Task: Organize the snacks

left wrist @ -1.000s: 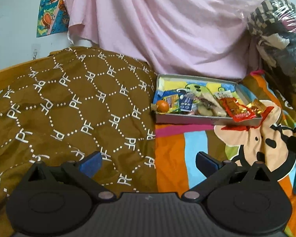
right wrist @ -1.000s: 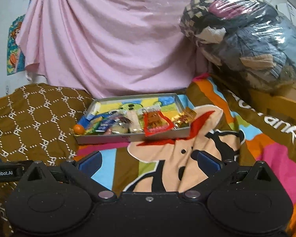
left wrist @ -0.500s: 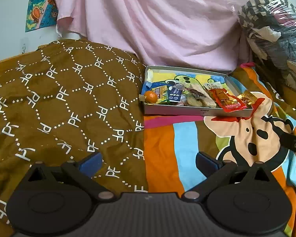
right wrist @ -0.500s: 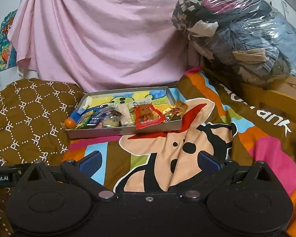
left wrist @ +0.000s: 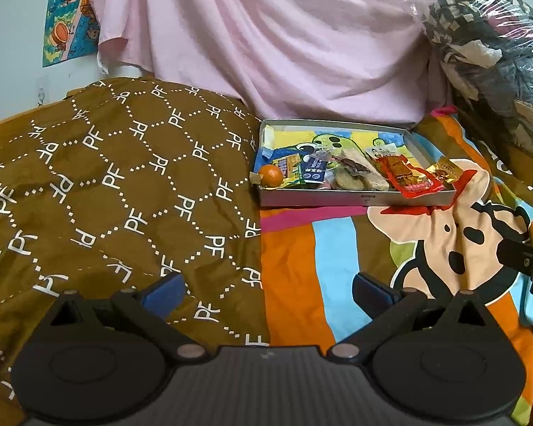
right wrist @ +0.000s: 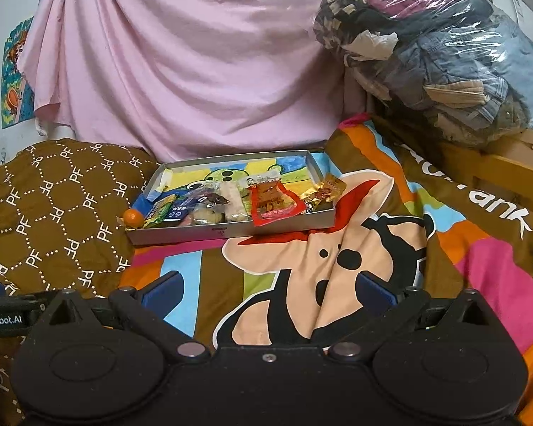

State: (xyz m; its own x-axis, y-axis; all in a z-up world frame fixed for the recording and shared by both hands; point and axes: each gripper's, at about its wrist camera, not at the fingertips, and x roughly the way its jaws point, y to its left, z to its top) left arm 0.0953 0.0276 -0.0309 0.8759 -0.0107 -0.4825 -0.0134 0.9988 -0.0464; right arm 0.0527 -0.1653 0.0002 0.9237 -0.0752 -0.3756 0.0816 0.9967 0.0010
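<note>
Grey tray (left wrist: pixel 316 199) holds snack packets (left wrist: pixel 407 174) and 1 orange (left wrist: pixel 270 176)

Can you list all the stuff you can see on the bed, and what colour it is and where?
tray: 1, grey, on the striped sheet
orange: 1, orange, tray's left corner
red packet: 1, red, hanging over tray's front edge
gold packet: 1, gold, tray's right edge
blue packet: 1, blue, in tray beside orange
brown quilt: 1, brown with white letters, left of tray
pink cloth: 1, pink, behind tray
clothes bag: 1, clear plastic, back right
poster: 1, colourful, wall
left gripper: 1, black, open
right gripper: 1, black, open
</note>
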